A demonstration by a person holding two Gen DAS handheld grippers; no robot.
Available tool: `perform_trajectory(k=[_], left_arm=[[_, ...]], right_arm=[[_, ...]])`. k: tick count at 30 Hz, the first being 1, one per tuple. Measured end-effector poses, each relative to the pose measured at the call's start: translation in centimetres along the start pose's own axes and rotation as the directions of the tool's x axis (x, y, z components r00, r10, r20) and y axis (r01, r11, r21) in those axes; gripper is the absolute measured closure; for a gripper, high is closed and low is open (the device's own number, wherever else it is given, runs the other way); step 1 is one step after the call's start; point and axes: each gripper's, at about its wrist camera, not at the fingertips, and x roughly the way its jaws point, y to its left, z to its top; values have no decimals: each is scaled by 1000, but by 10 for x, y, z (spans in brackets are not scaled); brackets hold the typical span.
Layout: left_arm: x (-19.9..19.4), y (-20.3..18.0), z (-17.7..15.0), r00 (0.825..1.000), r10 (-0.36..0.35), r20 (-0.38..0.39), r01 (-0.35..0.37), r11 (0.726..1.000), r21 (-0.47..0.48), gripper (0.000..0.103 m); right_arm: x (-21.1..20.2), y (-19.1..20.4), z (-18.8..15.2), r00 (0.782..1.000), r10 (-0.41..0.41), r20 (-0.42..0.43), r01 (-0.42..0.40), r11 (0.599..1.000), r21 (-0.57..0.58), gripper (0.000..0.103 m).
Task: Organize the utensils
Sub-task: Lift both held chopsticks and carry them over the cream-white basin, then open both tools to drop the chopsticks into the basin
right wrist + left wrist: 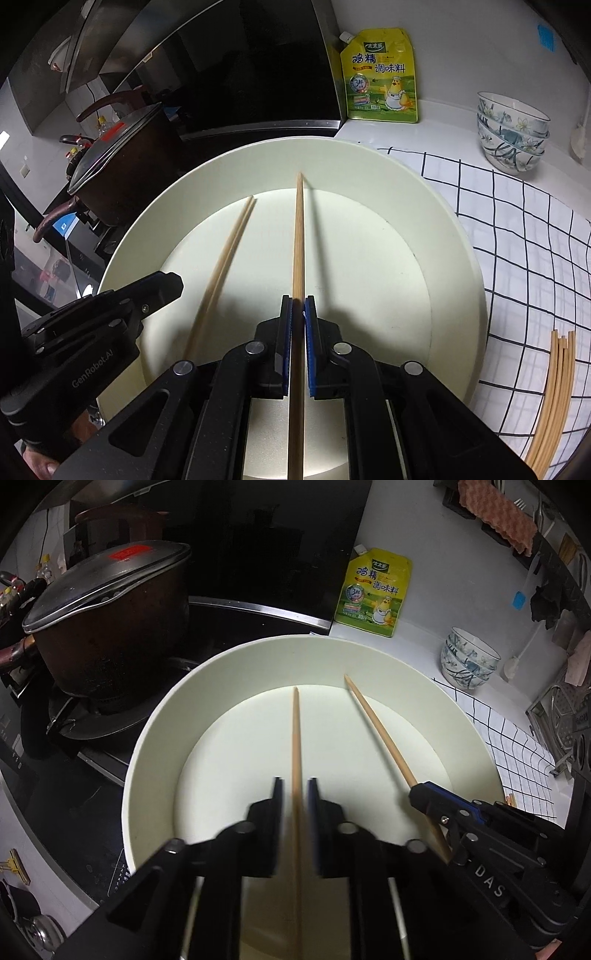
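Over the pale round basin (454,236), both grippers point down w/ chopsticks inside it. Right gripper (298,308) is clamped on 1 chopstick (298,236), tip near the far wall. Left gripper (295,790) has its jaws apart; its pads look clear of the chopstick pair (225,258) lying between them, so that pair is probably loose. Risk: the loose pair may slide or roll off-line on the smooth floor & end up crossed under the right stick. More chopsticks (554,387) wait on the checked cloth (517,221) at near right; a careless swing of the right wrist could knock them.
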Motion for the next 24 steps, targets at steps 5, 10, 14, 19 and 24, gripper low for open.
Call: perform_trajectory(k=[5, 10, 14, 19, 24], left_arm=[[-8, 4, -4, 1000, 8, 23, -8, 1000, -16, 58], [-17, 5, -10, 999, 20, 33, -20, 1000, -13, 58], [-25, 4, -16, 999, 20, 38, -20, 1000, -9, 58], [-38, 1, -22, 998, 24, 60, -24, 1000, -1, 58], [-54, -9, -28, 995, 38, 92, -40, 999, 21, 53]], right_arm=[[-12, -1, -3, 999, -16, 27, 17, 1000, -12, 86], [-24, -1, -10, 999, -24, 44, 25, 1000, -16, 86], [-35, -2, -15, 998, -25, 56, 25, 1000, -8, 86], [-53, -1, -25, 995, -45, 84, 47, 999, -20, 85], [-73, -4, -35, 991, -67, 112, 70, 997, -22, 78]])
